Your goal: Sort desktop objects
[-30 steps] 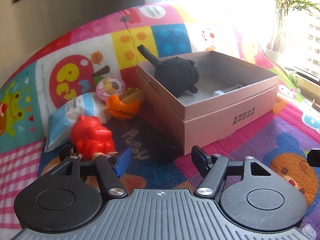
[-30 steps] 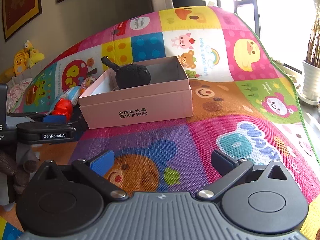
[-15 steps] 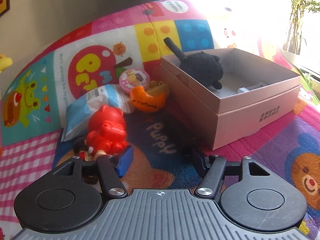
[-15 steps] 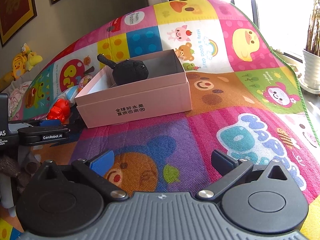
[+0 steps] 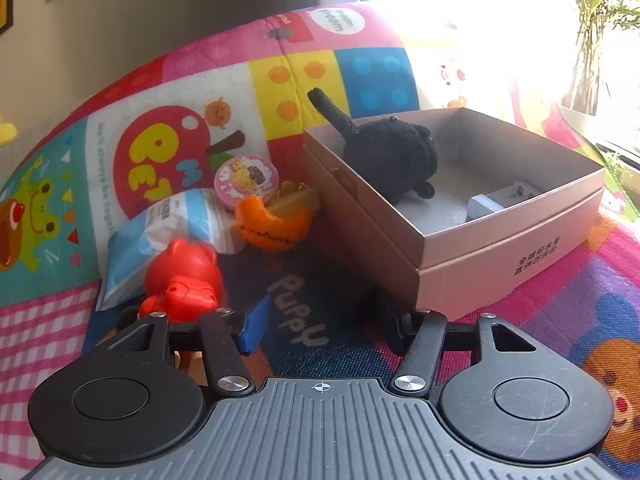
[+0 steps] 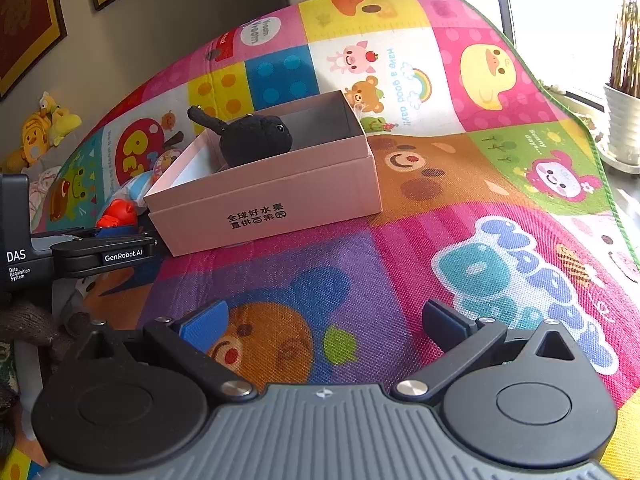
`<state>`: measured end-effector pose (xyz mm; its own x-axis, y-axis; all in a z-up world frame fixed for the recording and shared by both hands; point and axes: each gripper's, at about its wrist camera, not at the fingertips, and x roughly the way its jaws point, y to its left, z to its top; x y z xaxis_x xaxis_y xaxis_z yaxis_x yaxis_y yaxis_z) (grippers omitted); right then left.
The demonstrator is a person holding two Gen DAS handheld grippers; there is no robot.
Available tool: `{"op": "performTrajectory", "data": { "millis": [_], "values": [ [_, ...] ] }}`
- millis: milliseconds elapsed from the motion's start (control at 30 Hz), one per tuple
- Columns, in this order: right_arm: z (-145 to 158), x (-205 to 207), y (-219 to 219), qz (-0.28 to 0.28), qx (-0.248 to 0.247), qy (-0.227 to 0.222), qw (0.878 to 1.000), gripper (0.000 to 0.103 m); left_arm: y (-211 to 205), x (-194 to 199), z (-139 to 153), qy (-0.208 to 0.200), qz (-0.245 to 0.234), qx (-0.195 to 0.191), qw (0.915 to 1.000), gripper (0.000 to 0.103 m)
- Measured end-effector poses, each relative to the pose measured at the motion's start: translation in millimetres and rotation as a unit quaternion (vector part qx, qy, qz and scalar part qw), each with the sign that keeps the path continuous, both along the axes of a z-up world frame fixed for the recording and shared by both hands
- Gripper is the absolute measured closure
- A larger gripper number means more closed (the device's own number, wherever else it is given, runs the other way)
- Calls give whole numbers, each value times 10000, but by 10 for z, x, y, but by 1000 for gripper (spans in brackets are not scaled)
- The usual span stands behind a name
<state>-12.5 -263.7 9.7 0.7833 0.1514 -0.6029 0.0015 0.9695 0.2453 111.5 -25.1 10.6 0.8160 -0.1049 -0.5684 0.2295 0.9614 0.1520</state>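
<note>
A pink cardboard box (image 5: 480, 256) stands open on the colourful play mat, with a black plush toy (image 5: 392, 160) and a small grey-white item (image 5: 504, 198) inside. Left of the box lie a red bear figure (image 5: 184, 276), an orange pumpkin toy (image 5: 272, 226), a pink round tin (image 5: 246, 178) and a blue-white packet (image 5: 160, 232). My left gripper (image 5: 320, 320) hovers low before the box; its jaws are closing with nothing between them, and the red bear sits just outside the left finger. My right gripper (image 6: 324, 320) stands open over bare mat, near the box (image 6: 280, 196).
The mat (image 6: 480, 160) slopes up to a wall behind. In the right wrist view, the left gripper's body (image 6: 104, 256) and a gloved hand (image 6: 28, 320) show at the left edge. A potted plant (image 6: 624, 120) stands at the right, yellow plush toys (image 6: 44, 128) far left.
The left gripper's fingers have drawn a little closer together, and its view has swung slightly left, so the box sits further right. The right gripper stays open and nearly still.
</note>
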Motion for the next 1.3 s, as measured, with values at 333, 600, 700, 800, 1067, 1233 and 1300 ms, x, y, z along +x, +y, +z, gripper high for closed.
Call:
{"op": "performTrajectory", "data": {
  "millis": [333, 600, 700, 800, 1067, 1233, 1300],
  "values": [
    [-2, 15, -11, -16, 21, -2, 10000, 0, 326, -44, 56, -26, 462, -362, 9983, 41],
    [-6, 13, -13, -22, 21, -6, 10000, 0, 184, 166, 6, 117, 468, -445, 9978, 53],
    [-7, 13, -13, -25, 24, -3, 10000, 0, 175, 192, -7, 218, 460, -354, 9981, 77],
    [-16, 10, -18, -48, 27, 8, 10000, 0, 181, 22, 26, 175, 265, -259, 9992, 77],
    [-20, 34, 16, -103, -96, 70, 9999, 0, 40, -881, 67, 426, -820, -384, 9950, 77],
    [-18, 36, 49, -131, -240, 91, 9996, 0, -227, -1140, 76, 485, -1409, -615, 9869, 72],
    [-13, 26, 33, -230, -257, 73, 9994, 0, -301, -1104, 63, 439, -1455, -614, 9865, 69]
  ]
}}
